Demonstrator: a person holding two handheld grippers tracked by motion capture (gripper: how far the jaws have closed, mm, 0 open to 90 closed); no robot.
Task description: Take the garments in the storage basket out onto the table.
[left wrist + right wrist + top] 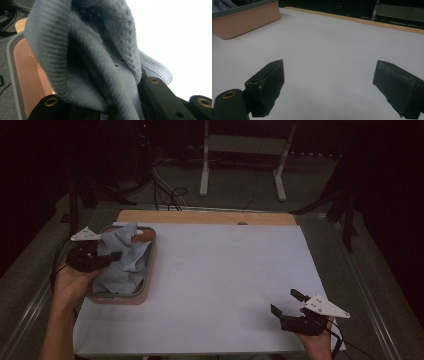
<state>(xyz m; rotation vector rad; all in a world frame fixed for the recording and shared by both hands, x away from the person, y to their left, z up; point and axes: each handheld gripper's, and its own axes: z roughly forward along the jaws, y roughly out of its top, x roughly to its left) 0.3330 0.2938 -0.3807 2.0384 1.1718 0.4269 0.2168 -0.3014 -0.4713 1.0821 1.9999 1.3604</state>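
Cloth (pixel 122 257), blue-grey, knitted: bunched in the pink tray (pixel 149 270) with grey rim at the left of the white surface (pixel 220 280), one fold pinched in the left tool (pixel 107 257), whose jaws are drawn narrow on the fabric (pixel 100 75) in the left gripper view. Judged status: grasp made, cloth not yet out of the tray, so lifting and laying it on the surface remain. Right tool (pixel 286 301): jaws wide, empty, near the surface's right front corner, well apart from the tray.
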